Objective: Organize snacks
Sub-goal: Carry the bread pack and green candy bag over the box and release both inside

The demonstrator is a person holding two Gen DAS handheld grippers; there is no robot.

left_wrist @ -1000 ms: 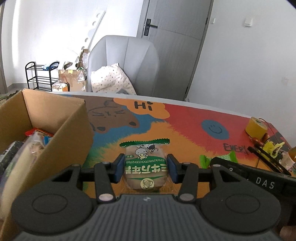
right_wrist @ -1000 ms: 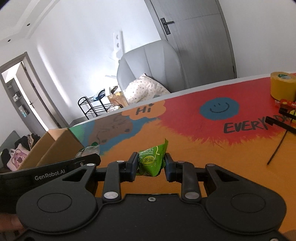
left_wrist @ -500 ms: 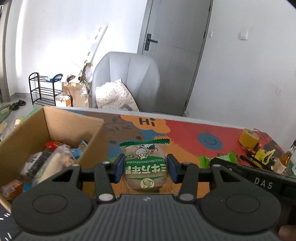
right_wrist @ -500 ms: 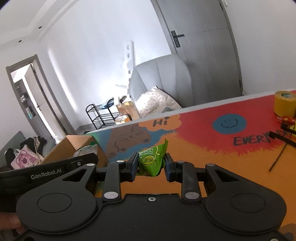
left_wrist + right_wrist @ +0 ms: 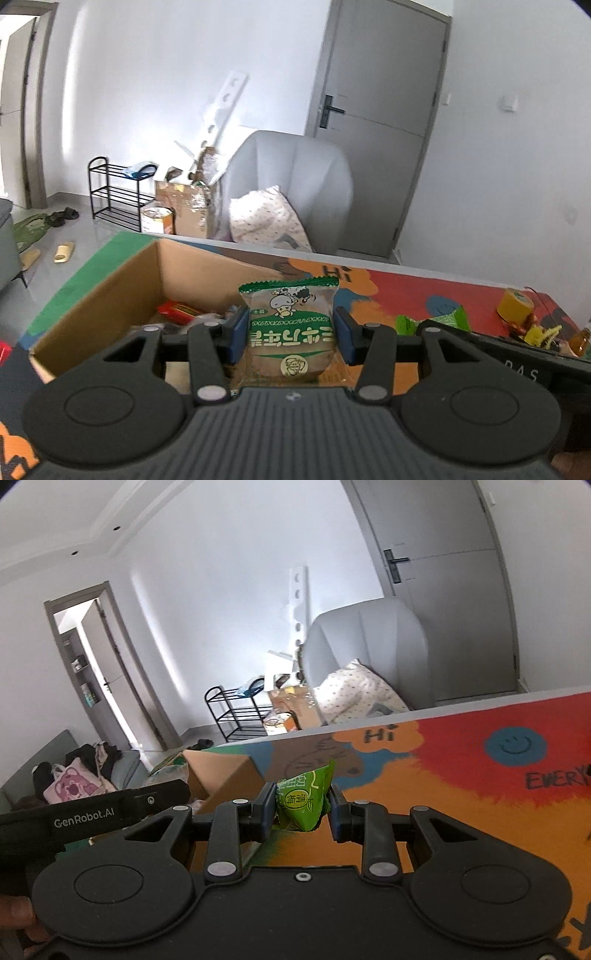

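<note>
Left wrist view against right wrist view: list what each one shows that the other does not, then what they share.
Only the left wrist view: the left gripper clamping a brown-and-green snack packet, the snacks inside the box, a yellow tape roll.

Only the right wrist view: the right gripper clamping a bright green packet, an open doorway.

Both: the cardboard box, colourful table mat, grey armchair.

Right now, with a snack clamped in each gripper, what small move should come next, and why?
Probably carry the left gripper slightly farther over the cardboard box and open it: its brown snack packet already hangs at the box's open top, where other snacks lie.
</note>
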